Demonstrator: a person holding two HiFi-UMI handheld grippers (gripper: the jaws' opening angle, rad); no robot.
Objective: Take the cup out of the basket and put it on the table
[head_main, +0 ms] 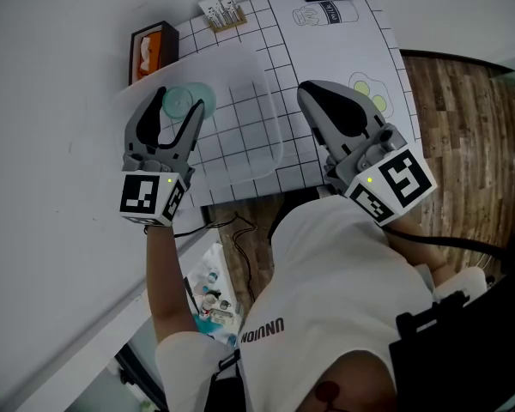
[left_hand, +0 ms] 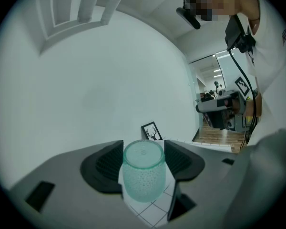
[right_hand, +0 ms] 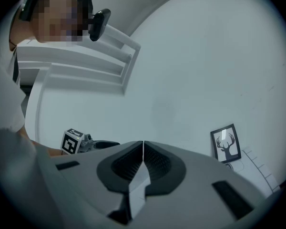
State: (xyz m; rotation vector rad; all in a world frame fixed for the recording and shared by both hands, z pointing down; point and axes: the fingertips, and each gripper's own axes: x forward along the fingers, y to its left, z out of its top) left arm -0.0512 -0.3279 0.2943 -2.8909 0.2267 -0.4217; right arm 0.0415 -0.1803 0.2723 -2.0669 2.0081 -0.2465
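Left gripper (left_hand: 144, 161): jaws partly open, pads pressed on either side of the teal dimpled cup (left_hand: 143, 178). The cup lies lengthwise between the jaws with a flat round end toward the tips. Whether that end is base or mouth I cannot tell. Grip looks centred.

Below this gripper and just to its right: the clear basket (head_main: 277, 148), sitting on the gridded table (head_main: 326, 58). In the head view the cup hangs over the basket's left edge, up off its floor. Whether it is fully above the rim I cannot tell. White wall close on the gripper's left. Ahead of the tips, a framed deer picture (left_hand: 151, 131) at the table's far end.

Right gripper (right_hand: 143, 159): jaws fully together, nothing between them. It is held past the basket's other side, well apart from the cup.

Step in hand, as I judge it: the carry. The cup is gripped and raised but not yet set down. The next move calls for shifting clear of the basket wall to bare mat, lowering until the cup rests flat, then spreading the jaws. Risk: clipping the rim on the way across.
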